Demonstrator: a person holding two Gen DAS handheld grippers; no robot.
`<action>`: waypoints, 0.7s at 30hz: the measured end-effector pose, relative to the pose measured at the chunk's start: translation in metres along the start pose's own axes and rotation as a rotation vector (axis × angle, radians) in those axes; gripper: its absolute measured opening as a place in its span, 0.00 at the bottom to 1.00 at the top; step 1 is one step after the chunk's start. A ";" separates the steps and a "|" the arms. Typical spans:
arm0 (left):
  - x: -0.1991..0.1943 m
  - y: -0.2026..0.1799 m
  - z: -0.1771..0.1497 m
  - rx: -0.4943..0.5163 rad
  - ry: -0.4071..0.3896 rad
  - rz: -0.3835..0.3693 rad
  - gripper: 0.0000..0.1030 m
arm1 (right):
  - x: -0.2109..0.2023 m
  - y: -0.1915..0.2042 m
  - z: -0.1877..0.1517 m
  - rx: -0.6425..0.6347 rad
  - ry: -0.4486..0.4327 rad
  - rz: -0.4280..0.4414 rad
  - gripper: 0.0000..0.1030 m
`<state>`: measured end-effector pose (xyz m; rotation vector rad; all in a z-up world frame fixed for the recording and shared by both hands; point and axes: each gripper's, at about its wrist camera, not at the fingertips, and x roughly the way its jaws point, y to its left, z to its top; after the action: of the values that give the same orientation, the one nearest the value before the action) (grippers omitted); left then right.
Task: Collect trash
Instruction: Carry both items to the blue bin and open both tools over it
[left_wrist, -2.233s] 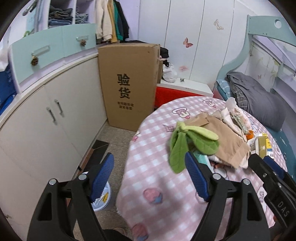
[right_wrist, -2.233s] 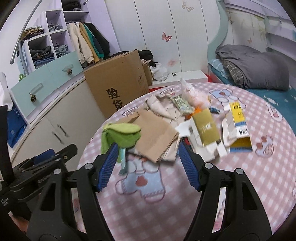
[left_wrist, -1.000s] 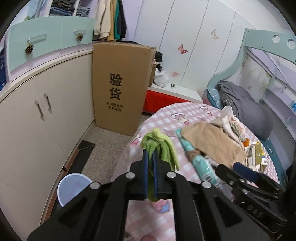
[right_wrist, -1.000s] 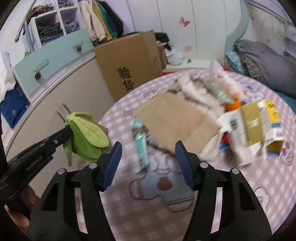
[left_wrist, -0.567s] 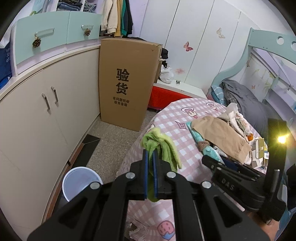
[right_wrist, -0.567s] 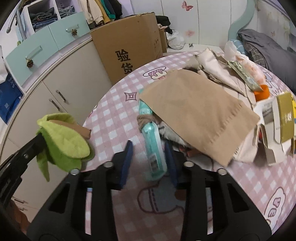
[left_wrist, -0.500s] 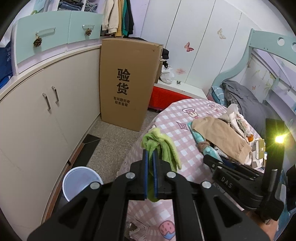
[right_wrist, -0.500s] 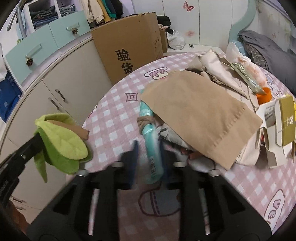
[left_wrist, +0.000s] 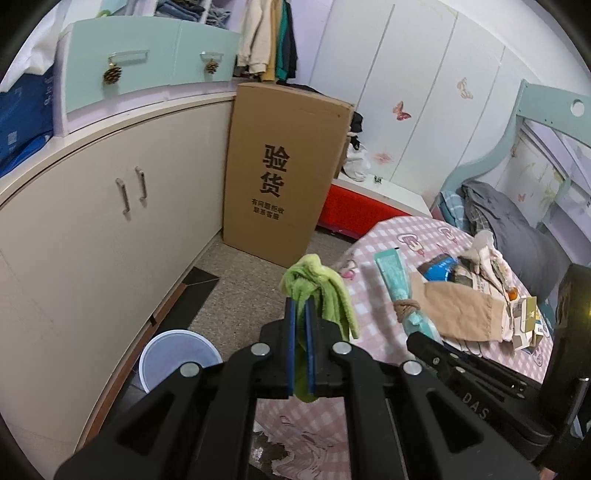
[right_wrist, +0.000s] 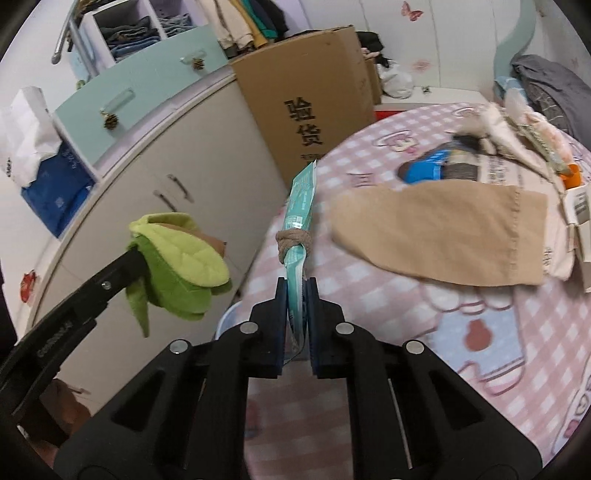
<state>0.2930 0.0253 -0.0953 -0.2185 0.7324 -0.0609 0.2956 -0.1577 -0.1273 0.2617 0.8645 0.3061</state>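
My left gripper (left_wrist: 301, 314) is shut on a green cloth (left_wrist: 319, 288) and holds it in the air beyond the table's edge, above the floor. The cloth also shows in the right wrist view (right_wrist: 181, 269). My right gripper (right_wrist: 297, 291) is shut on a teal wrapper (right_wrist: 299, 218) with a brown band knotted around it, lifted over the table's left edge. The wrapper also shows in the left wrist view (left_wrist: 399, 284). A white bin (left_wrist: 177, 360) stands on the floor below the left gripper.
The round table with a pink checked cloth (right_wrist: 480, 350) holds a tan paper bag (right_wrist: 443, 236), a blue packet (right_wrist: 424, 170), newspaper and small boxes (left_wrist: 524, 321). A tall cardboard box (left_wrist: 284, 173) and cream cabinets (left_wrist: 92, 236) stand left. A bed (left_wrist: 517, 221) lies behind.
My right gripper closed on the teal wrapper and lifted it off the table, toward the left edge. My left gripper still holds the green cloth, moved slightly further out over the floor.
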 end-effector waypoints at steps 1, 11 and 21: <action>-0.001 0.004 0.000 -0.008 -0.002 0.005 0.04 | 0.001 0.006 0.001 -0.008 0.001 0.006 0.10; -0.012 0.079 0.002 -0.125 -0.005 0.095 0.04 | 0.032 0.089 -0.003 -0.126 0.046 0.101 0.10; -0.006 0.179 -0.002 -0.274 0.020 0.278 0.05 | 0.102 0.166 -0.011 -0.234 0.136 0.188 0.10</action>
<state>0.2839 0.2006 -0.1321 -0.3750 0.7842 0.3038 0.3234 0.0346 -0.1481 0.1047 0.9309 0.6010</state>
